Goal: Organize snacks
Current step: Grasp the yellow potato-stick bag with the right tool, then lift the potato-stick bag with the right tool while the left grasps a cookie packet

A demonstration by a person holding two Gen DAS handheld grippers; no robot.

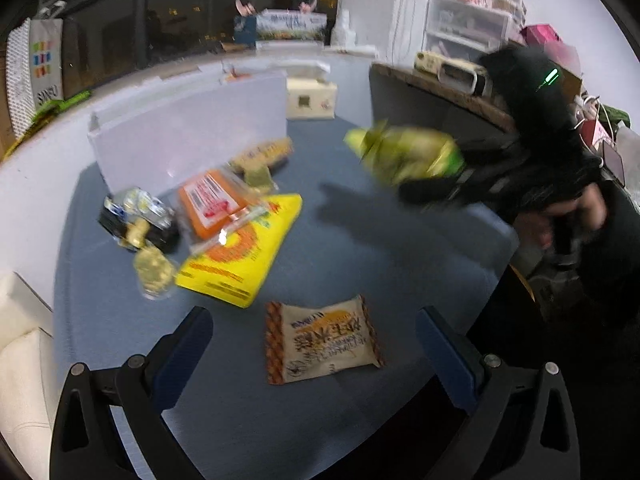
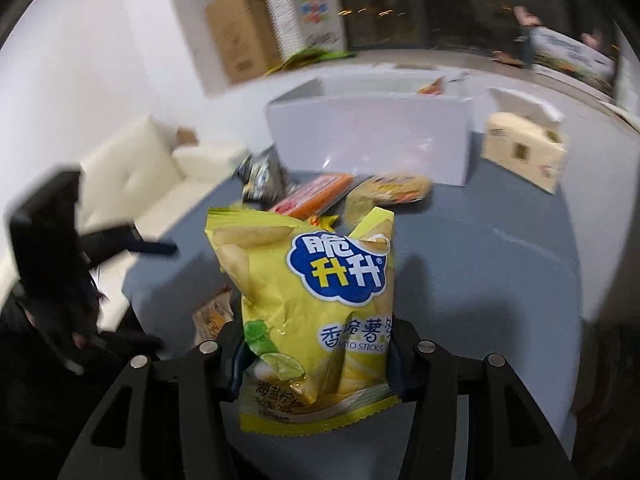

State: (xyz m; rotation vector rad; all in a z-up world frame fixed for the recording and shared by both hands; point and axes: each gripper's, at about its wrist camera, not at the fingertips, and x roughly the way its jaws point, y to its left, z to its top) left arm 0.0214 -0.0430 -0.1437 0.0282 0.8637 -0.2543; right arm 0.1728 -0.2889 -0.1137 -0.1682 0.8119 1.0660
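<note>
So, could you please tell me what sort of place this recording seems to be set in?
Probably a lived-in room at home or a small office, at night: a white sofa beside the blue table, dark windows showing city lights, and plastic storage drawers against the wall.

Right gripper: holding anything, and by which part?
Yes. The right gripper is shut on the yellow potato sticks bag, pinching its lower part. The left gripper is open and empty.
</note>
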